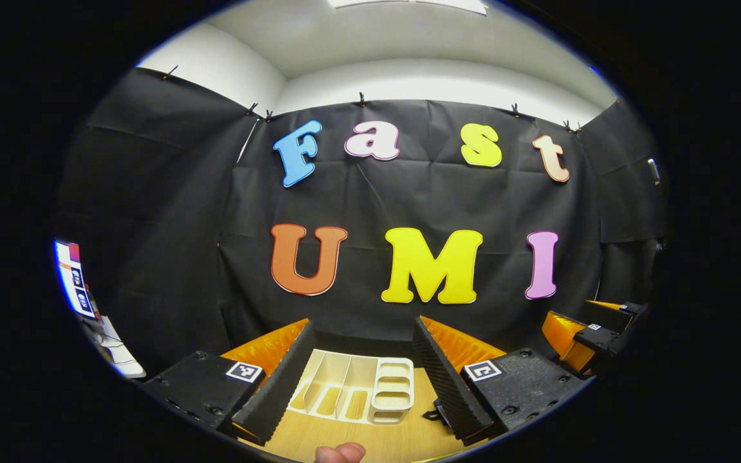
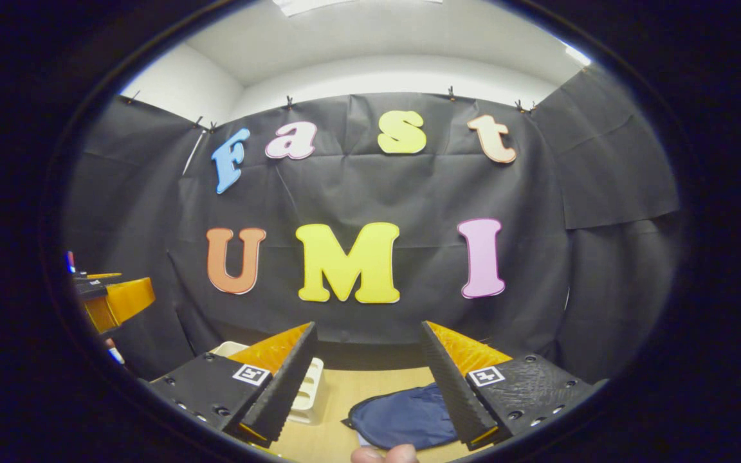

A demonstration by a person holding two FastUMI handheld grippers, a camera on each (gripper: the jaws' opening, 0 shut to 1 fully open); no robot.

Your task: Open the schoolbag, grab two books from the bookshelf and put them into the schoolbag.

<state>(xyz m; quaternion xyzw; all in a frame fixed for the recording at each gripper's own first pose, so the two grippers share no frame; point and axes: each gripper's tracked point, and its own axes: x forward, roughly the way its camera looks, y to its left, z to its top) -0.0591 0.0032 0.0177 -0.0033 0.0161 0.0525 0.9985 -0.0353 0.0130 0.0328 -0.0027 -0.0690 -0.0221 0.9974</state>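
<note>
Right now both grippers hang spread and empty, schoolbag [image 2: 402, 418] lying flat just ahead of right gripper [image 2: 367, 379], left gripper [image 1: 364, 376] facing the bookshelf [image 1: 357, 389].

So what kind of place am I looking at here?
Probably a staged recording booth, not a lived-in room: black cloth wall on all sides, a wooden table with a white bookshelf, and a dark blue schoolbag.

A wooden tabletop [image 1: 402, 444] is seen below black cloth walls [image 1: 164, 257]; white wall and ceiling [image 2: 377, 38] are visible above.
</note>
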